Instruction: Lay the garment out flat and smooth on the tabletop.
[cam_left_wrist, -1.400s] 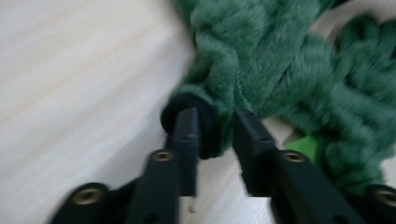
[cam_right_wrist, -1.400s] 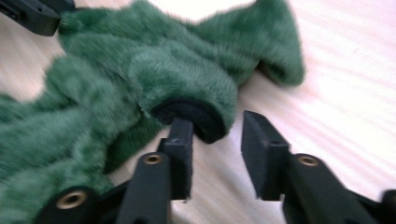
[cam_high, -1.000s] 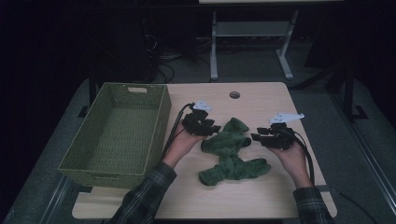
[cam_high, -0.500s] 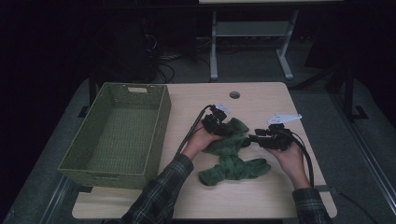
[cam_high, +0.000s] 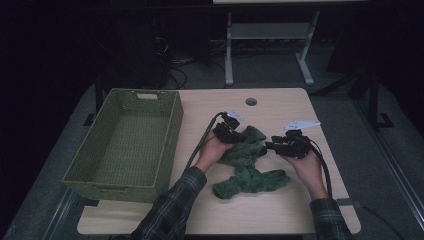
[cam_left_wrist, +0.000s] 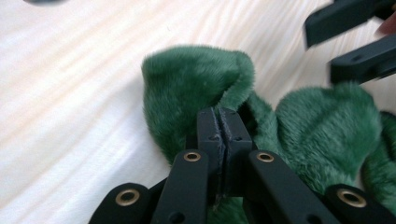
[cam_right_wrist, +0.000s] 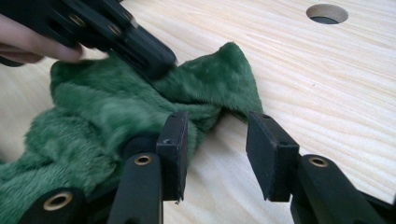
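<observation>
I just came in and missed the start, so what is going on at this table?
A person at a wooden table works a green fuzzy cloth with a gripper in each hand. The left gripper has just been closing its jaws and now pinches a fold at the cloth's far end. The right gripper sits at the cloth's edge with its jaws open, a bit of cloth between them but not clamped. A green woven basket stands beside them with nothing in it.

We note a green woven basket (cam_high: 125, 145) on the table's (cam_high: 280, 215) left part; past the basket's far right corner, a round hole (cam_high: 251, 101); a metal stand (cam_high: 265, 37) stands beyond.
</observation>
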